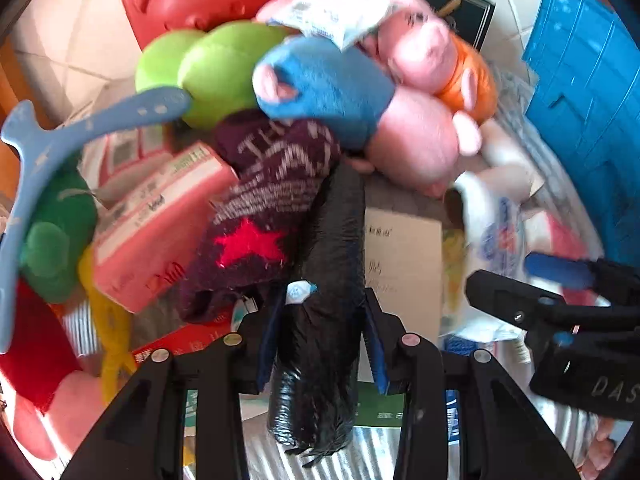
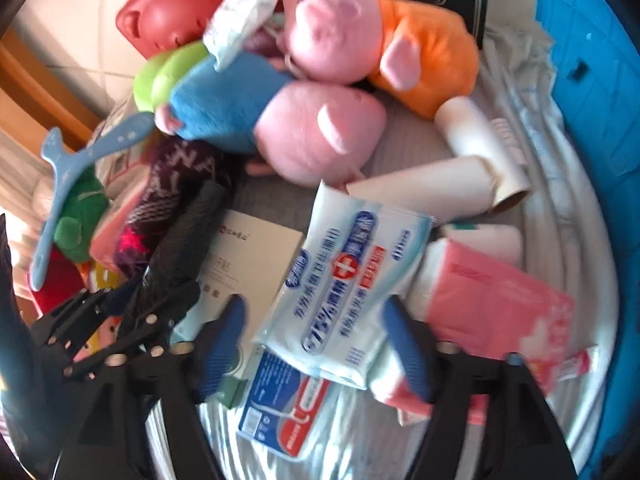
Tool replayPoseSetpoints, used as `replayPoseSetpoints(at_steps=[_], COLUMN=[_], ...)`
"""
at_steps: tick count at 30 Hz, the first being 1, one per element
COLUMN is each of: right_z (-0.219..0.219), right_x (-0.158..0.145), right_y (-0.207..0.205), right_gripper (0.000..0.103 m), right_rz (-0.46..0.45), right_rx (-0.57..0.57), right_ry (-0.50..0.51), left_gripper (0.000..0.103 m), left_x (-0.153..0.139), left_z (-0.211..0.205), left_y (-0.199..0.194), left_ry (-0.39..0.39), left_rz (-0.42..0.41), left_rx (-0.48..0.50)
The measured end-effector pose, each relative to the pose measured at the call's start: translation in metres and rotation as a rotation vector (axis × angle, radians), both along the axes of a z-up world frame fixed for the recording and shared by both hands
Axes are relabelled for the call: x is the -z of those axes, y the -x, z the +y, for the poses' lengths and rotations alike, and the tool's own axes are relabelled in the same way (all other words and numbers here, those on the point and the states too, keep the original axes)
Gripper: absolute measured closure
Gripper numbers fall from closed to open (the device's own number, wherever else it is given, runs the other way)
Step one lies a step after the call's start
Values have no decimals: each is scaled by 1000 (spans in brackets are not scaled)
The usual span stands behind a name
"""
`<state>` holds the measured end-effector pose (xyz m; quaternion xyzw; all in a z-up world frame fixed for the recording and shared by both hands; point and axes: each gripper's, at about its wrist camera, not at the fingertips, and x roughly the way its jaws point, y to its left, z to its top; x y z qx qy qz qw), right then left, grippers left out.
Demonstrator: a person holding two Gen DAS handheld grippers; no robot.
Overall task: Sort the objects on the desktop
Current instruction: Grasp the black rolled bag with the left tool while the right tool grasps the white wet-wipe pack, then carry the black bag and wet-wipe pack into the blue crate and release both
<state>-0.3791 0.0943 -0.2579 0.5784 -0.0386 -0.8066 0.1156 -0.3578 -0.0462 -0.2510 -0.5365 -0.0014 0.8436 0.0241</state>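
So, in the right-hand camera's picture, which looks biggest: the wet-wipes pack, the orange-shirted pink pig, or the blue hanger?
As they look in that view:
1. Wet-wipes pack, though it lies nearest the camera, which inflates it
2. Orange-shirted pink pig, close behind; its true size may well be greater
3. Blue hanger, clearly the slimmest

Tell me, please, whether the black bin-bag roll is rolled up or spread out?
Rolled up: the black bin-bag roll is a tight cylinder, clamped between the left gripper fingers.
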Motion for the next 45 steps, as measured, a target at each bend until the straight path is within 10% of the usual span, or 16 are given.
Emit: replayPoseSetpoints(at_steps=[4, 5, 6, 12, 33, 45], right_z=[-7, -7, -6, 5, 82, 197], right_x=[12, 14, 16, 0, -247, -311], right_y=[10, 13, 14, -11, -178, -231], right_gripper=[15, 19, 44, 51, 51, 51], right_rz=[2, 0, -10, 9, 629, 761], right_rx=[33, 37, 39, 25, 115, 268], right_ry=[-103, -115, -116, -52, -140, -272], left_gripper=[66, 67, 67, 68, 68, 68], left_x=[2, 2, 2, -15, -221, -281], left_z=[3, 4, 5, 15, 92, 205], left_y=[1, 2, 1, -15, -133, -153], left_ry=[15, 17, 16, 10, -45, -155], left_rz=[15, 18, 21, 57, 538, 588], left_rx=[9, 13, 17, 41, 157, 326])
